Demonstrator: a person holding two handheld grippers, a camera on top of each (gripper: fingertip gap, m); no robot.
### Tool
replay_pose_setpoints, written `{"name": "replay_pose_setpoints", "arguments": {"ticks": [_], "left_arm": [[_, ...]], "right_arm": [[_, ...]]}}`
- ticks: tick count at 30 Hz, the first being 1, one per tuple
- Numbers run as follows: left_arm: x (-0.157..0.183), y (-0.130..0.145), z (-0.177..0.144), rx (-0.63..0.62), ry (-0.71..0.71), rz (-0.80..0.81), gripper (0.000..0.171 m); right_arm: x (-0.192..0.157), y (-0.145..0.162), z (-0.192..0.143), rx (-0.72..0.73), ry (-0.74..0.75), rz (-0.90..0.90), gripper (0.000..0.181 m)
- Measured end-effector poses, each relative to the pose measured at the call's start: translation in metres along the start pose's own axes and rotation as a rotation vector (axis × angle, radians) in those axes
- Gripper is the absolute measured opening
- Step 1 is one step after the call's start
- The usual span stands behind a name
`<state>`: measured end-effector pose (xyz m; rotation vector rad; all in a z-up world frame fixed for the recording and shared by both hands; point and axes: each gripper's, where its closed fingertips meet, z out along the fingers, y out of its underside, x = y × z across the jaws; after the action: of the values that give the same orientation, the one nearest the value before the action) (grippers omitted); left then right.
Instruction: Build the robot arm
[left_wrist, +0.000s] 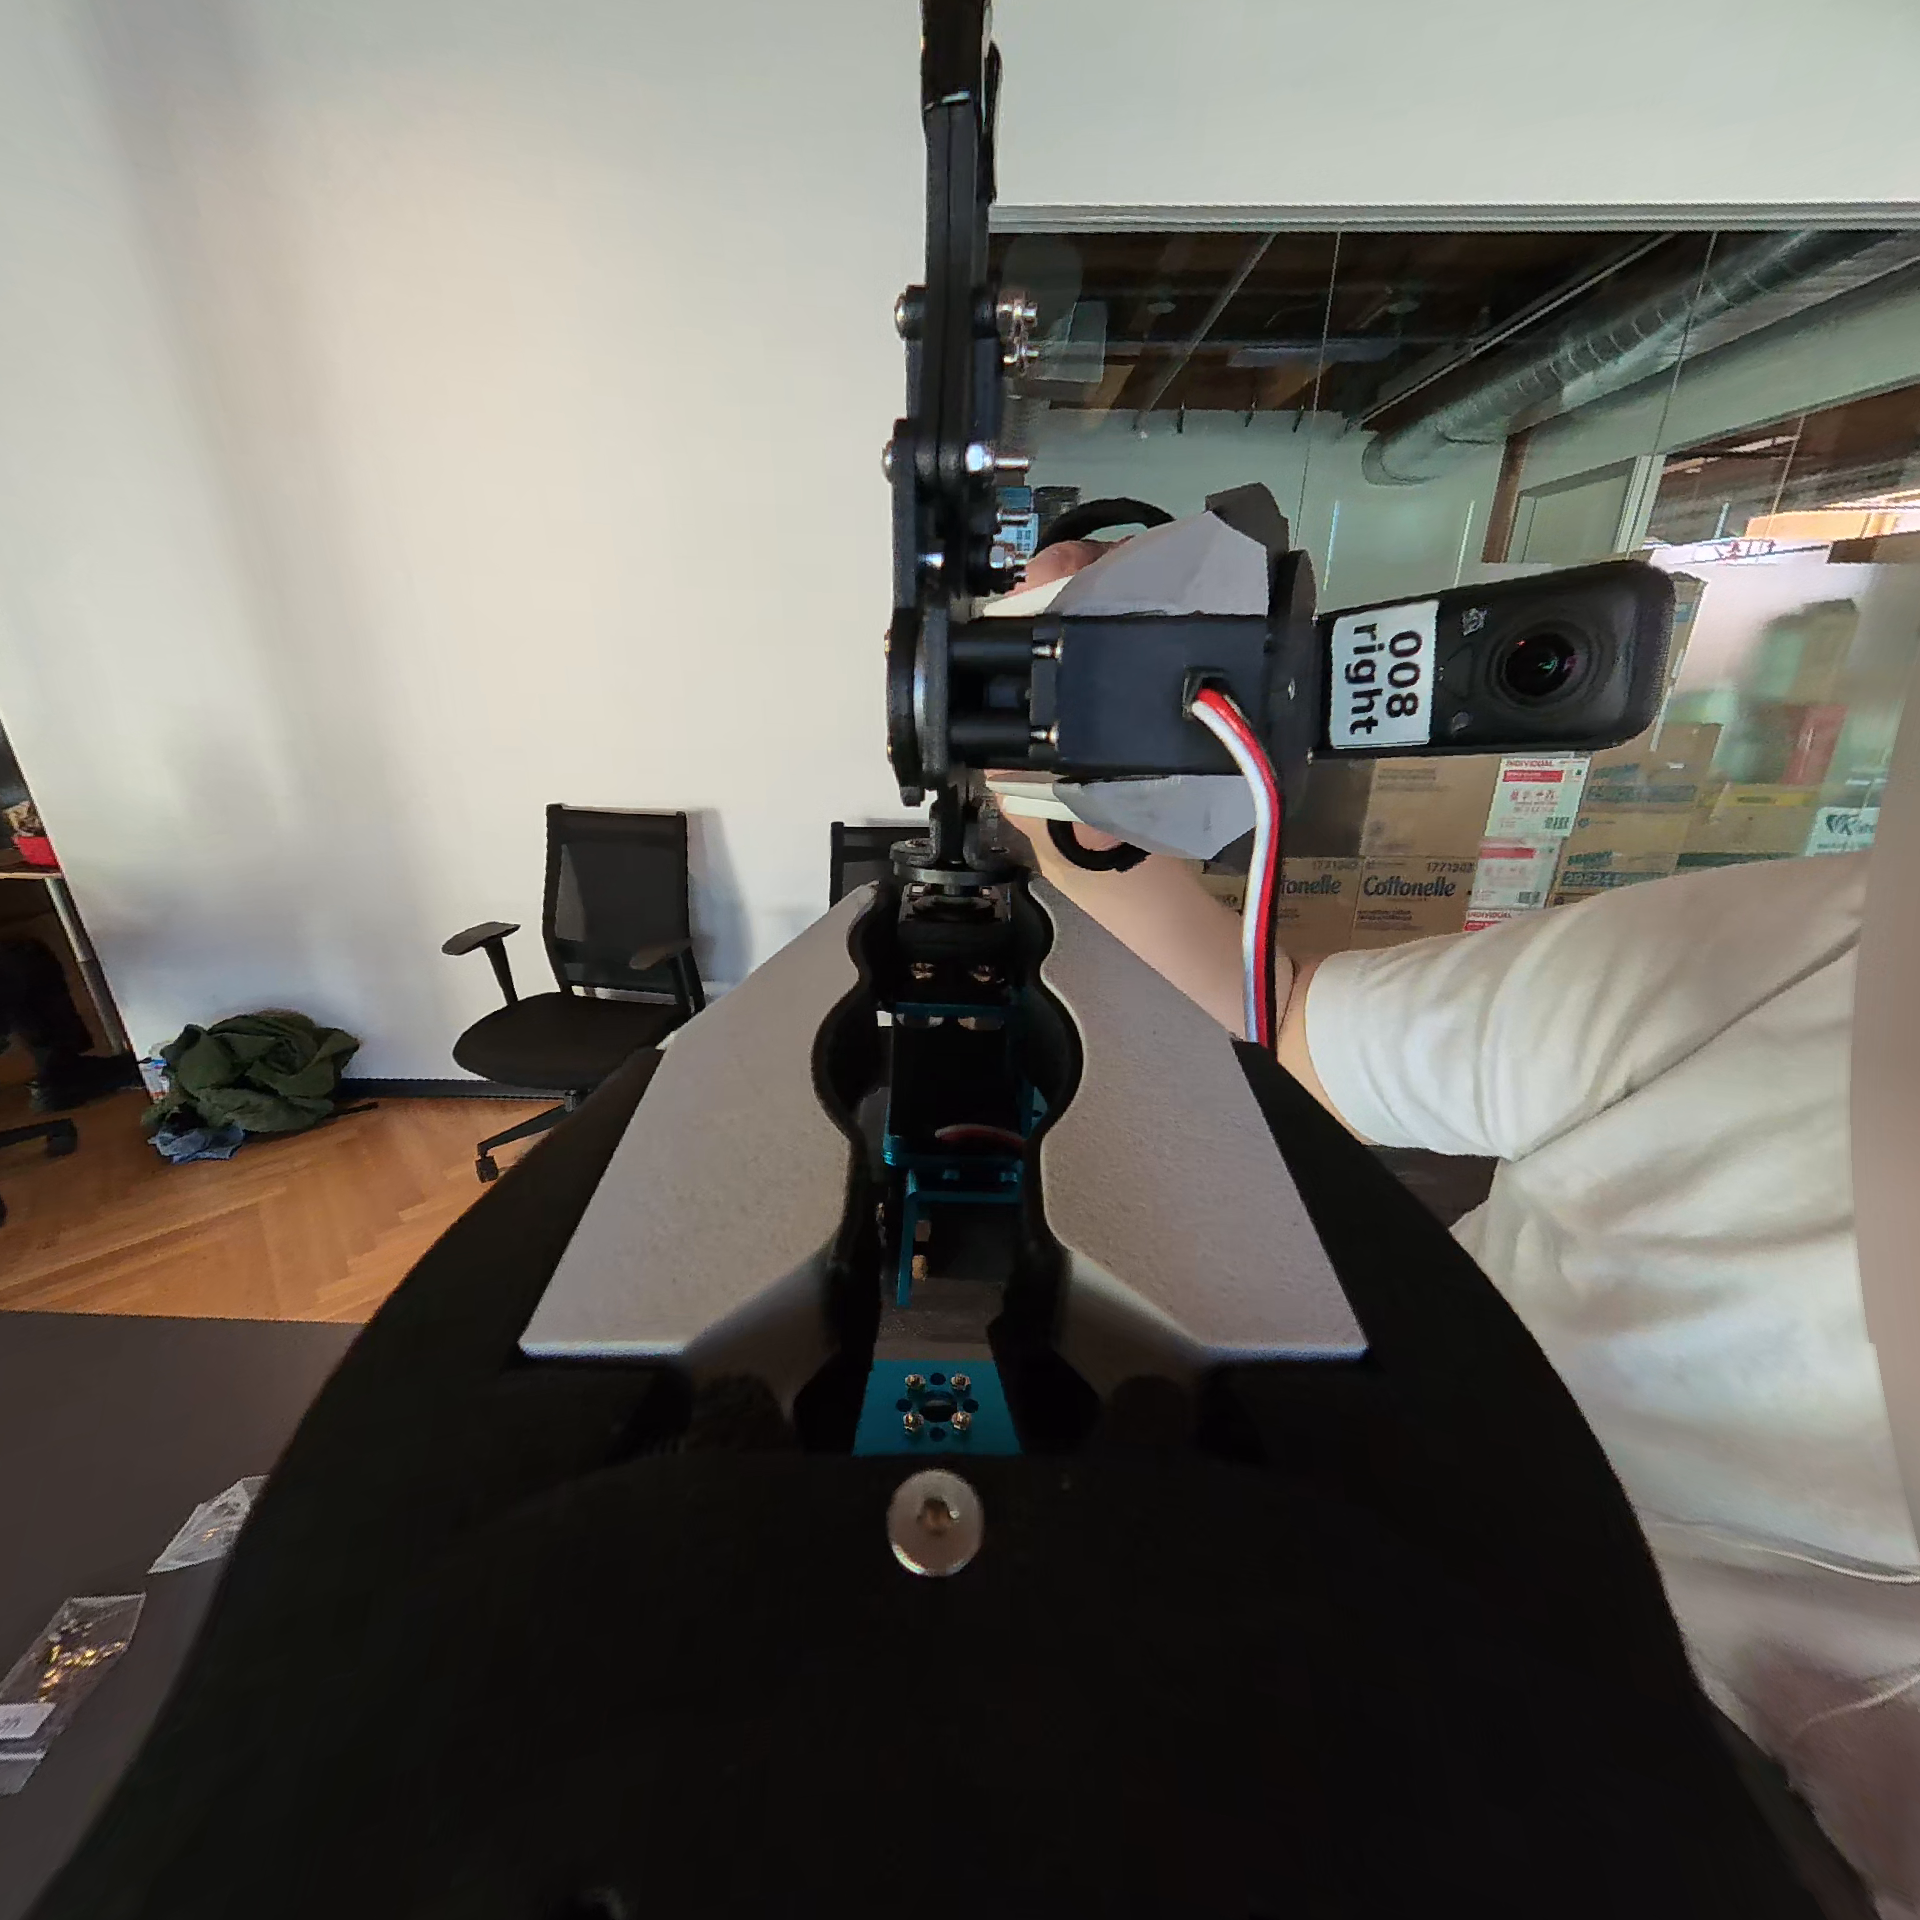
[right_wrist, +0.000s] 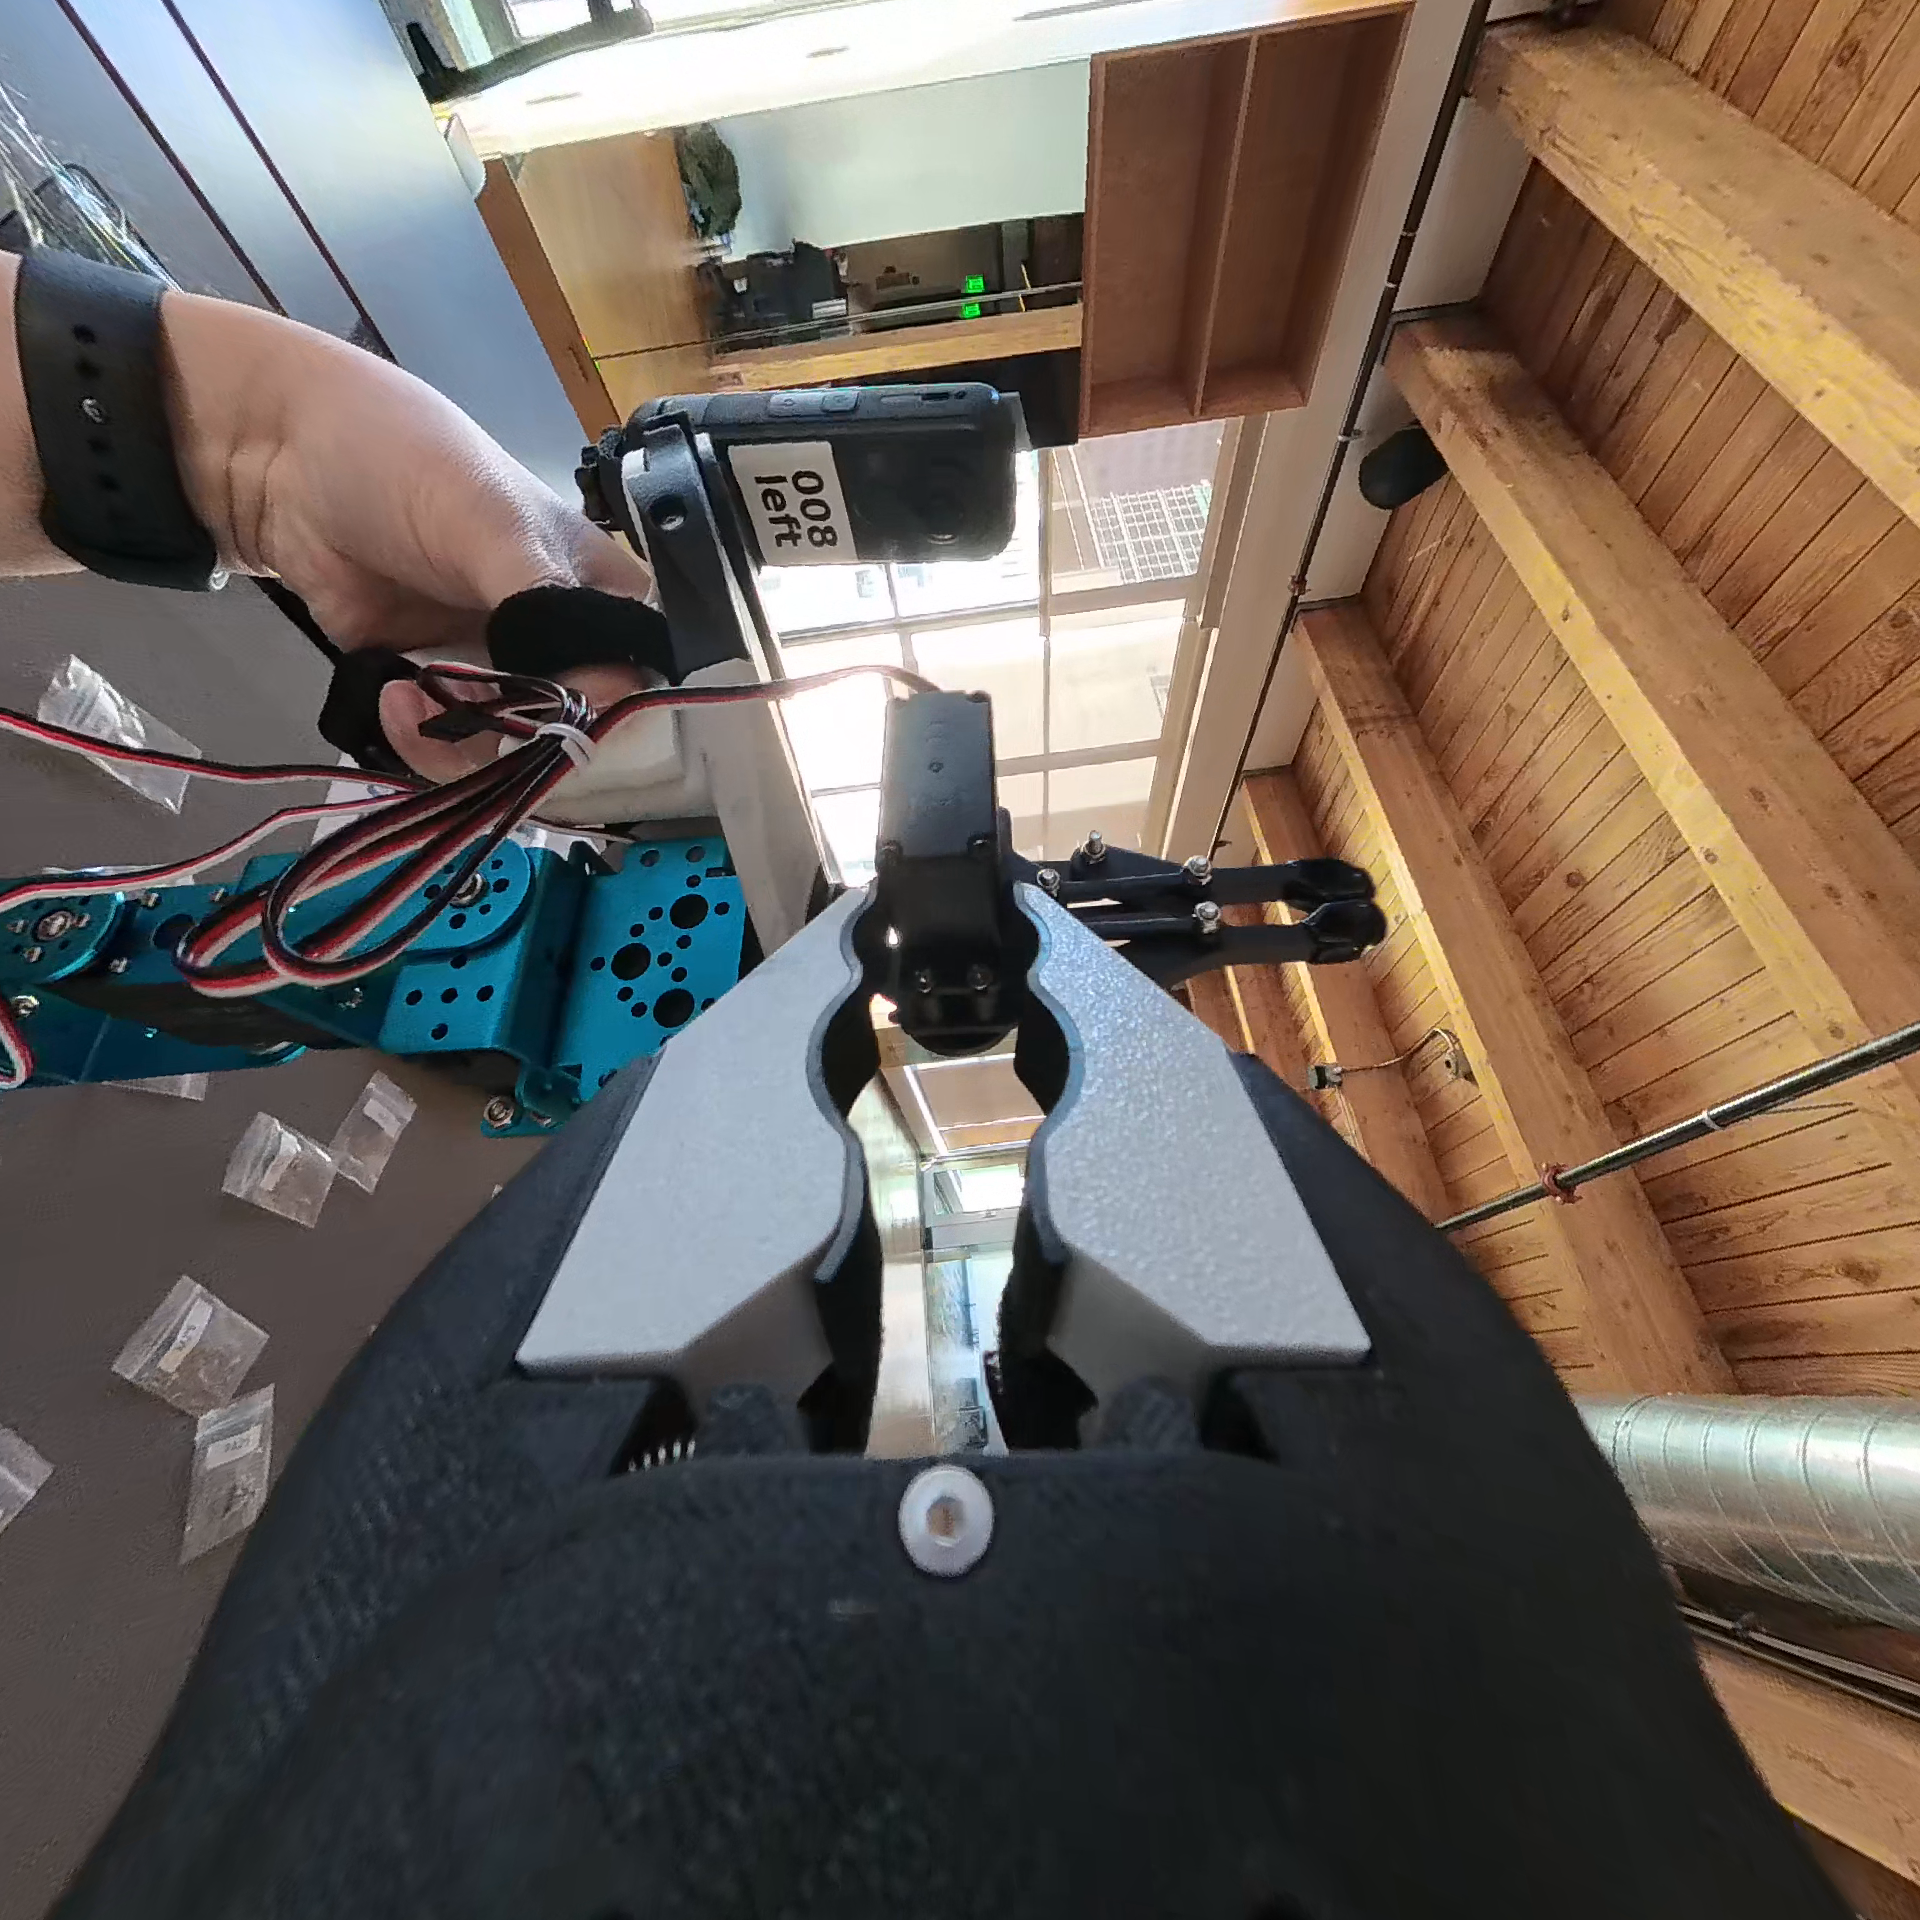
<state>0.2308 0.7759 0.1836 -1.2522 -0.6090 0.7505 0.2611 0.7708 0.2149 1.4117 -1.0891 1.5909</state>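
A small teal metal robot arm (right_wrist: 582, 956) with a black servo (right_wrist: 940, 894) and a black claw (right_wrist: 1247, 904) is held up between both grippers. My left gripper (left_wrist: 951, 914) is shut on the arm's teal bracket and servo segment (left_wrist: 951, 1132); the claw (left_wrist: 951, 436) rises above it. My right gripper (right_wrist: 940, 925) is shut on the black servo at the claw's base, with the claw sticking out to the right. The right gripper also shows in the left wrist view (left_wrist: 1003, 707), clamped on that servo from the right. Red, white and black wires (right_wrist: 416, 821) hang from the arm.
Several small clear bags of parts (right_wrist: 281, 1169) lie on the dark table (right_wrist: 104, 1195), and more bags (left_wrist: 73, 1652) show in the left wrist view. A black office chair (left_wrist: 582, 977), a green jacket (left_wrist: 260, 1070) on the wood floor and stacked cardboard boxes (left_wrist: 1455, 831) stand behind. A white sleeve (left_wrist: 1610, 1039) is at the right. My left and right fingertips are right by each other.
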Motion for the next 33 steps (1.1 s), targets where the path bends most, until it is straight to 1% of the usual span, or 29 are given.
{"name": "replay_pose_setpoints", "arguments": {"ticks": [7,16,28,33], "left_arm": [[-0.0003,-0.0002,-0.0017,-0.003,-0.011,0.014,0.02],[-0.0017,0.0006,0.0003,-0.018,-0.044,0.024,0.02],[-0.0021,0.0006,0.0,-0.019,-0.051,0.021,0.02],[-0.0028,0.0006,0.0,-0.025,-0.067,0.026,0.02]], "right_arm": [[0.0002,-0.0012,0.0027,-0.014,-0.007,-0.001,0.02],[0.0011,-0.0004,0.0018,-0.025,0.056,0.01,0.02],[0.0013,-0.0007,0.0023,-0.018,0.08,0.022,0.02],[0.0018,-0.0006,0.0028,-0.015,0.116,0.048,0.02]]}}
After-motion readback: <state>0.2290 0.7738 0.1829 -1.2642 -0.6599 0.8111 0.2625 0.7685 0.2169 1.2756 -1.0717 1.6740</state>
